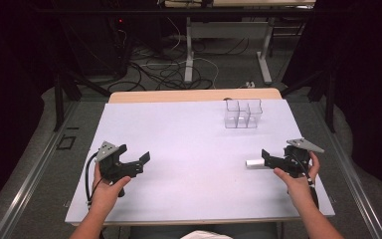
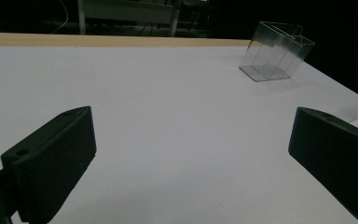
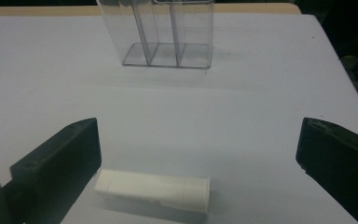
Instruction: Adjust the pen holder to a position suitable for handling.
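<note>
Your right gripper (image 3: 196, 154) is low, jaws wide around the flat-lying white rectangular tube (image 3: 154, 189); left gripper (image 1: 132, 160) wide apart, holding nothing.

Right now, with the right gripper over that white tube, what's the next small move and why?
Probably lower the right gripper and shut it on the white tube: its jaws stand open with the tube lying flat between them, nearer one jaw, not gripped.

no readable text, labels, brands, numbers or signs on anything in view
</note>
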Motion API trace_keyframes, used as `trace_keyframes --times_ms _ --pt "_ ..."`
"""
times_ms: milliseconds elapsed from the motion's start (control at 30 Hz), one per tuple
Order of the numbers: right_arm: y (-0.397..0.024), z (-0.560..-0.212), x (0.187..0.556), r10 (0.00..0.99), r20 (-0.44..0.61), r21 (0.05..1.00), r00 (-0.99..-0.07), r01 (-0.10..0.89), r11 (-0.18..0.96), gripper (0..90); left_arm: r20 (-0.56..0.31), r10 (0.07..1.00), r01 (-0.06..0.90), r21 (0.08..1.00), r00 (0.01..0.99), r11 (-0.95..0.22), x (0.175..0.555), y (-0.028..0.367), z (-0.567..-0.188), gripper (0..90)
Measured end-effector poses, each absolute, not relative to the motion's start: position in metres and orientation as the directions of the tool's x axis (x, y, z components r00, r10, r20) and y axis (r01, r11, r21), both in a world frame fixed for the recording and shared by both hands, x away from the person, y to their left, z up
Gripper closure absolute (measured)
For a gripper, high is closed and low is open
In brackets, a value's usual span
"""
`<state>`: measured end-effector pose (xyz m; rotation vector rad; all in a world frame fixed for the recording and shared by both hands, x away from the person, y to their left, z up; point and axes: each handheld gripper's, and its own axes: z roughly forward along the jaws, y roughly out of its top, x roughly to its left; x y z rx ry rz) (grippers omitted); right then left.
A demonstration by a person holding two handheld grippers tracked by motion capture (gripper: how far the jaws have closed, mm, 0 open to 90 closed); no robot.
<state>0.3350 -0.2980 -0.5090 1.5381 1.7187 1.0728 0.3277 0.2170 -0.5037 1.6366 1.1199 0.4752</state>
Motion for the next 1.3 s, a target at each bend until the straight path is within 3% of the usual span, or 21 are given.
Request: trace_keyframes --times_ms 233,400,800,1100,1300 --pt "-0.29 -0.504 0.339 0.985 0.008 0.867 -0.172 0.492 0.079 0.0 -0.215 0.859 0.425 0.905 0.464 -0.003 0.325 0.216 -0.503 1.6" --pt "-0.282 -0.49 0.344 0.982 -0.026 0.874 -0.188 0.473 0.114 7.8 -0.214 0.866 0.44 0.898 0.452 -0.008 0.324 0.217 -0.504 1.6" --pt "-0.261 -0.44 0.383 0.959 0.073 0.878 -0.273 0.473 0.068 16.2 -0.231 0.862 0.465 0.885 0.451 -0.006 0.325 0.216 -0.507 2.0" --pt "-0.255 -0.416 0.412 0.954 0.053 0.874 -0.295 0.475 0.098 22.5 -0.238 0.861 0.473 0.881 0.449 -0.003 0.325 0.218 -0.507 2.1" --pt "-0.257 -0.405 0.437 0.958 0.033 0.868 -0.285 0.484 0.114 31.5 -0.239 0.86 0.477 0.879 0.451 -0.006 0.326 0.217 -0.508 2.2"
